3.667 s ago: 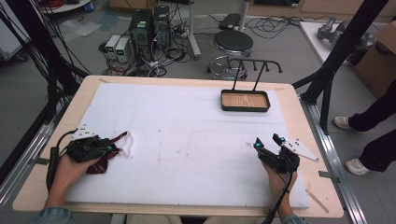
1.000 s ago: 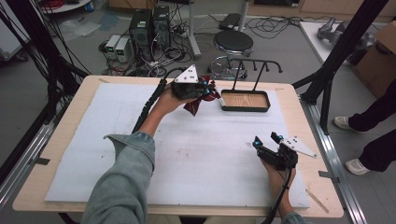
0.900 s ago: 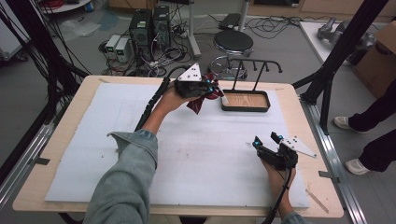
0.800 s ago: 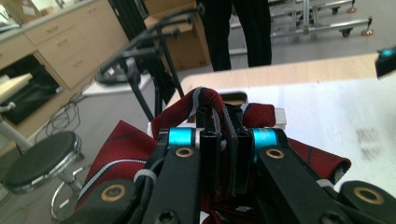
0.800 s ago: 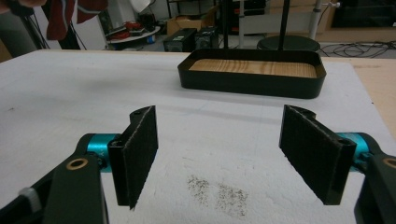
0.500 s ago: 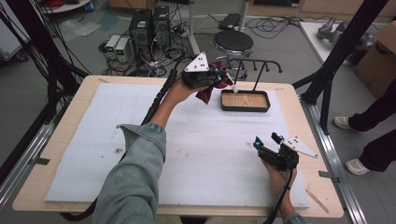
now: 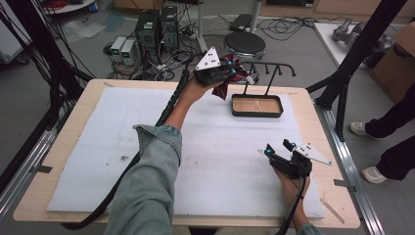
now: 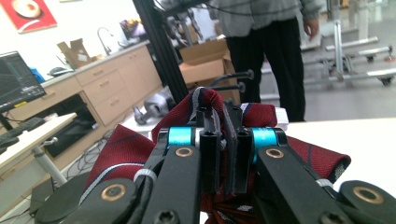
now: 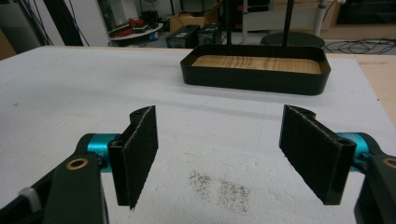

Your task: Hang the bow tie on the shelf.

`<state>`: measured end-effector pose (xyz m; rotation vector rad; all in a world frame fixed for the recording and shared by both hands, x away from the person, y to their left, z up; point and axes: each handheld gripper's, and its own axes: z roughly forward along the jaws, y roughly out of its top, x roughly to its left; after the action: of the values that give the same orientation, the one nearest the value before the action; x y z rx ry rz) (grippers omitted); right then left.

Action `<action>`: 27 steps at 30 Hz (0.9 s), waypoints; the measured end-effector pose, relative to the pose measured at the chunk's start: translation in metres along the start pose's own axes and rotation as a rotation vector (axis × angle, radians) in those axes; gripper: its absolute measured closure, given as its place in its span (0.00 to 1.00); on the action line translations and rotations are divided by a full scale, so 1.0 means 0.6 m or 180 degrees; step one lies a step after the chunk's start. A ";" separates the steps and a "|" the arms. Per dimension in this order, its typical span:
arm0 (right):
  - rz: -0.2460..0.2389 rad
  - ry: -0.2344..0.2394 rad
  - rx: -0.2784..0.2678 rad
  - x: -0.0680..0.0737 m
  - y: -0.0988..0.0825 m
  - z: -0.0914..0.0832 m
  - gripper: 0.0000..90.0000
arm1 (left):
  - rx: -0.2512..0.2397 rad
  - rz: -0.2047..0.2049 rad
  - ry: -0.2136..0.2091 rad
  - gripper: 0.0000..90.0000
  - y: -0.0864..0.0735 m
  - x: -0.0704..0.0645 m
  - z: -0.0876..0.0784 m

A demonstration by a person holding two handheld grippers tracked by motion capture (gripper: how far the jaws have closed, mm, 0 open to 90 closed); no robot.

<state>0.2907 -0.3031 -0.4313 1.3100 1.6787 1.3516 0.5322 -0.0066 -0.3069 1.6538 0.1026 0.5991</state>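
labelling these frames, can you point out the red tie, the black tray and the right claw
red tie (image 8: 126, 149), left gripper view, striped cloth left of the jaws
black tray (image 7: 257, 113), high view, near rim
right claw (image 7: 277, 147), high view, midway between its fingertips

A lab or research workshop, by the look of it. Bare grey floor (image 7: 303, 54) strewn with loose cables (image 7: 293, 22), two computer towers (image 7: 156, 27) standing on it beside small grey boxes (image 7: 123, 48). Black metal frame posts (image 7: 359, 49) rising around a wooden table (image 7: 90, 105) covered by a white foam sheet (image 7: 98, 147). Cardboard boxes (image 8: 205, 53) stacked farther back, wooden cabinets with drawers (image 8: 105, 86), a monitor (image 8: 16, 79) on a desk, possibly a sink tap (image 8: 100, 33) on the counter.
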 end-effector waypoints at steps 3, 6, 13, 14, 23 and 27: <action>-0.0009 0.0005 0.0001 -0.001 0.000 0.000 0.30 | -0.0022 -0.0025 0.0033 0.95 -0.007 0.001 0.004; -0.0001 0.0012 0.0007 -0.001 -0.001 0.000 0.30 | 0.0026 -0.0121 0.0122 0.95 -0.027 0.004 0.013; -0.0013 0.0026 0.0020 -0.001 -0.002 0.000 0.30 | 0.0267 -0.0161 0.0213 0.95 -0.050 0.004 0.021; -0.0016 0.0027 0.0021 -0.001 -0.002 0.000 0.30 | 0.0284 -0.0184 0.0245 0.95 -0.054 0.004 0.023; -0.0015 0.0043 0.0044 0.001 -0.002 0.002 0.30 | 0.0458 -0.0287 0.0315 0.93 -0.083 -0.009 0.043; -0.0030 0.0045 0.0040 0.001 -0.003 0.002 0.30 | 0.0536 -0.0283 0.0312 0.92 -0.096 -0.021 0.055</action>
<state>0.2912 -0.3019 -0.4332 1.3009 1.7034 1.3500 0.5515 -0.0304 -0.3670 1.7720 0.3037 0.6171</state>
